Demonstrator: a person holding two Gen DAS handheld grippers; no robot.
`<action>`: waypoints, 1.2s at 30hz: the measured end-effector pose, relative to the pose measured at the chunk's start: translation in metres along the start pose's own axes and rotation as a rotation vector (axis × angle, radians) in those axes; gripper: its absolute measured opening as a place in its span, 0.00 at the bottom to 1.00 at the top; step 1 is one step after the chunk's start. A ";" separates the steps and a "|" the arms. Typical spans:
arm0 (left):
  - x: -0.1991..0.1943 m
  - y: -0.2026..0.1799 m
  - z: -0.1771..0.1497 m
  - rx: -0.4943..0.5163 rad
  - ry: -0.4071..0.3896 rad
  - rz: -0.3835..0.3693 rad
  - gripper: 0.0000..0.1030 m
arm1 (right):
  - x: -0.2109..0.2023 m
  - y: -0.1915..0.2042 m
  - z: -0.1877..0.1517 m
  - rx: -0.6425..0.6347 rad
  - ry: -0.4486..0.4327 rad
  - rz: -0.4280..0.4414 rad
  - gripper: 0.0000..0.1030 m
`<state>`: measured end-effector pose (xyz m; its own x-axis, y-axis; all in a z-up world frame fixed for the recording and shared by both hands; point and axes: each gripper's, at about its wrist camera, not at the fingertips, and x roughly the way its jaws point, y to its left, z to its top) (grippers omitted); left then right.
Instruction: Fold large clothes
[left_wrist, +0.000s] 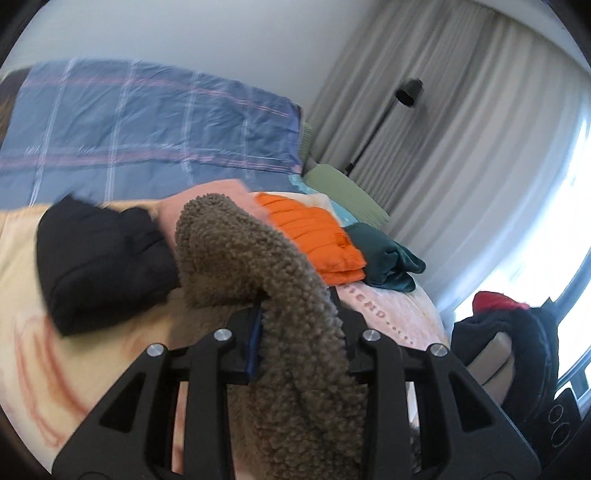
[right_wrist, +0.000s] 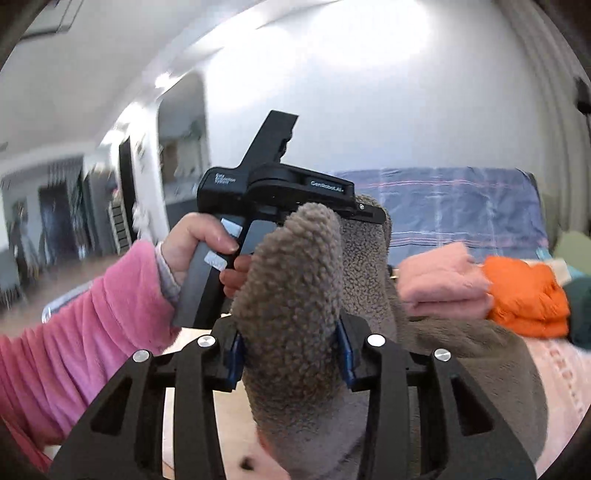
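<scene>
We lift brown sherpa fleece jacket (left_wrist: 258, 266) off bed (left_wrist: 22, 266), left hand-held gripper (left_wrist: 299, 325) and right hand-held gripper (right_wrist: 291, 343) both clamped on it; next, spread flat for folding.

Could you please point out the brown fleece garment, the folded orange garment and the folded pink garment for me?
brown fleece garment (right_wrist: 291, 266): right wrist view, on the curly fold clamped between the fingers.
folded orange garment (left_wrist: 317, 236): left wrist view, on its quilted top face.
folded pink garment (right_wrist: 439, 280): right wrist view, on its top layer.
</scene>
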<state>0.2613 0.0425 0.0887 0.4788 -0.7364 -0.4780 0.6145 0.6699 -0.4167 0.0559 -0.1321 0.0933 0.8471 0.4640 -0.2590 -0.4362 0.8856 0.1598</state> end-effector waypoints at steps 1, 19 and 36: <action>0.014 -0.021 0.008 0.033 0.010 -0.003 0.30 | -0.011 -0.014 0.000 0.028 -0.015 -0.006 0.38; 0.290 -0.132 -0.049 0.158 0.447 -0.040 0.35 | -0.084 -0.205 -0.137 0.666 0.116 -0.115 0.39; 0.145 -0.140 -0.016 0.322 0.189 0.025 0.44 | -0.069 -0.237 -0.137 0.651 0.106 -0.168 0.50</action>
<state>0.2343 -0.1567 0.0656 0.3904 -0.6700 -0.6314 0.7843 0.6012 -0.1531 0.0591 -0.3715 -0.0568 0.8384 0.3505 -0.4174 -0.0017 0.7674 0.6411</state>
